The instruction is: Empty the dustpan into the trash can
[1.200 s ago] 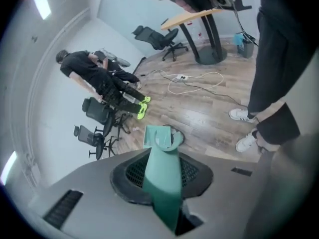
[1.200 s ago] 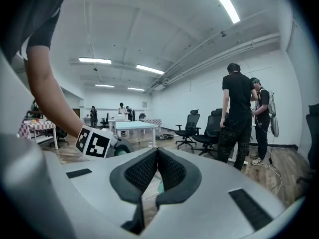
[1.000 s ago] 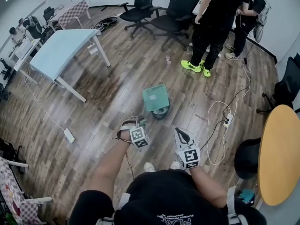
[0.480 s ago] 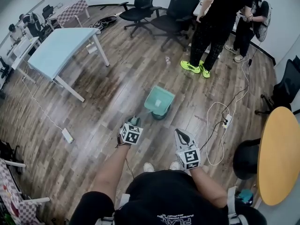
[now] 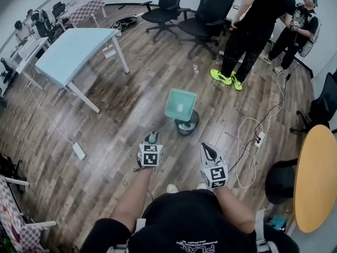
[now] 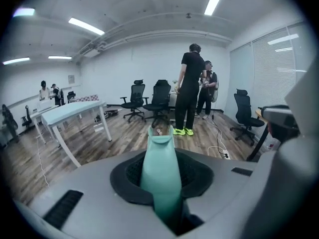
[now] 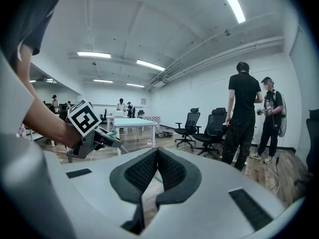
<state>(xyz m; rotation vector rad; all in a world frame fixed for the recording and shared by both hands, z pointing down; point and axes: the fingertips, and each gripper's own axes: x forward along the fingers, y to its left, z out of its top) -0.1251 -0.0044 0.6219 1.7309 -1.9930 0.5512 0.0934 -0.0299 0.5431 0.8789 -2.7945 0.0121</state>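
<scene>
A teal dustpan (image 5: 180, 104) hangs over the far rim of a small dark round trash can (image 5: 188, 124), which has pale scraps inside. My left gripper (image 5: 152, 138) is shut on the dustpan's teal handle (image 6: 160, 176); in the left gripper view the handle runs forward between the jaws. My right gripper (image 5: 207, 149) stays to the right of the can, shut, its black pads (image 7: 171, 171) meeting with nothing between them. The left gripper (image 7: 93, 137) also shows in the right gripper view, at the left.
A pale blue table (image 5: 71, 49) stands at far left. Black office chairs (image 5: 205, 12) and two standing people (image 5: 255, 25) are beyond the can. A white cable with a power strip (image 5: 258, 138) lies to the right, beside a round yellow table (image 5: 316, 173).
The left gripper has rolled and shifted right, so its marker cube now faces up. The dustpan has swung off the can's top toward the far side, uncovering the can's inside.
</scene>
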